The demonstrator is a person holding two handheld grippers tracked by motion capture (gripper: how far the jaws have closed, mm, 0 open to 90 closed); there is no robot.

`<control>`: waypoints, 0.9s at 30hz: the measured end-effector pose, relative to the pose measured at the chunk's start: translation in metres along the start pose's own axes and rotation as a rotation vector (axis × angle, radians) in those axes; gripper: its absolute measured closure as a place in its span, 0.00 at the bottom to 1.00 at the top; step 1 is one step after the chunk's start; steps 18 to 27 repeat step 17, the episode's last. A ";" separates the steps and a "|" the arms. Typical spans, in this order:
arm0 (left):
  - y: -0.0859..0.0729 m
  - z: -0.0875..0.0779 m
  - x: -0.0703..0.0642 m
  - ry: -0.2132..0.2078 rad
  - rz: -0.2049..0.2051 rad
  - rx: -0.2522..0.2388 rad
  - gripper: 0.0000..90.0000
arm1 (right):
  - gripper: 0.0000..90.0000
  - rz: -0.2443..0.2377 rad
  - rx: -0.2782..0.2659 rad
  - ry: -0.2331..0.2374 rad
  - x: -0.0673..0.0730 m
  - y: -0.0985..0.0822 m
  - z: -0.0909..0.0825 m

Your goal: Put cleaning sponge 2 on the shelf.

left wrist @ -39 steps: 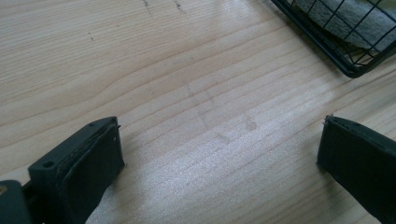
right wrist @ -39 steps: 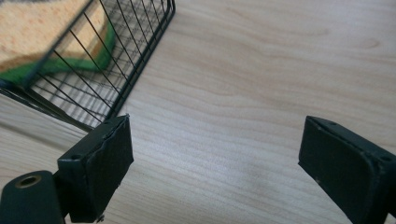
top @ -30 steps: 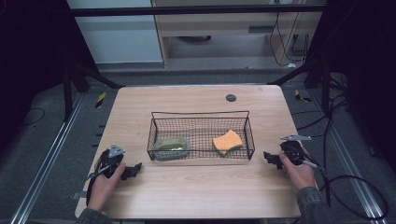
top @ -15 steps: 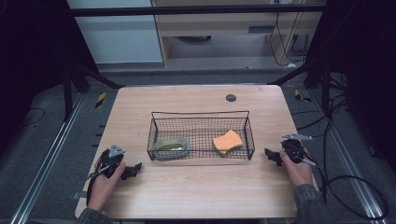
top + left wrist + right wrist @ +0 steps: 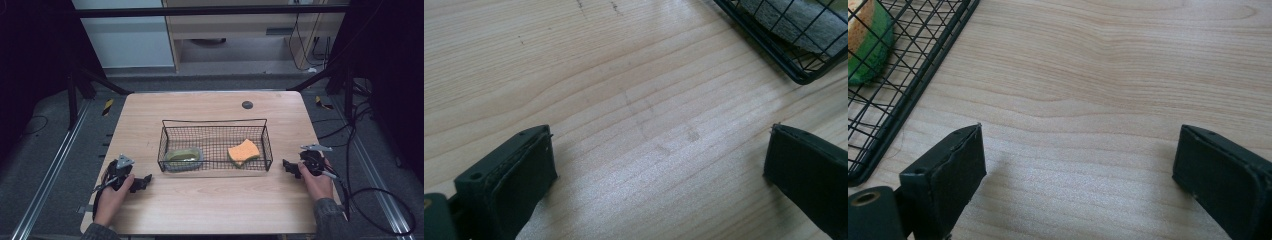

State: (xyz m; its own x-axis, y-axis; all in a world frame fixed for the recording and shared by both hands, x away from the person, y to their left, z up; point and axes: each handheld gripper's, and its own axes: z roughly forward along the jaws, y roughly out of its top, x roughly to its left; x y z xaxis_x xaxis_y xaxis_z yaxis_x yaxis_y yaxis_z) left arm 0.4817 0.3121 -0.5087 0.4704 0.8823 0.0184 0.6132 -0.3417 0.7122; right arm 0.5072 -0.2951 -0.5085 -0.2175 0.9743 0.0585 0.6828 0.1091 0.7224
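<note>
Claws (image 5: 142, 181) (image 5: 288, 167) gape empty; right's view shows sponge (image 5: 865, 42) green-backed, overhead orange.

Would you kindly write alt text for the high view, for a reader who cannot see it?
A black wire basket sits mid-table, holding a grey-green scouring pad at its left end and an orange sponge at its right. A person's hands rest an open left gripper and open right gripper on the wooden table, either side of it.

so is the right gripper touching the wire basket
Apart. The right gripper view shows bare table between the right gripper with its open jaws and the wire basket; the high view shows the same gap.
</note>
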 end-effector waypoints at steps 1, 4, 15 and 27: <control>0.000 0.000 0.000 0.000 0.000 0.000 0.00 | 0.07 -0.004 -0.002 -0.005 0.001 -0.001 0.000; 0.000 0.000 0.000 0.000 0.000 0.000 0.00 | 0.06 -0.021 -0.021 -0.023 0.004 -0.004 0.001; 0.001 0.001 0.000 -0.002 0.003 0.001 0.00 | 0.01 -0.074 0.000 -0.003 0.014 -0.010 -0.003; 0.001 0.001 0.000 -0.001 0.001 0.000 0.00 | 0.01 -0.075 0.000 -0.007 0.015 -0.011 -0.003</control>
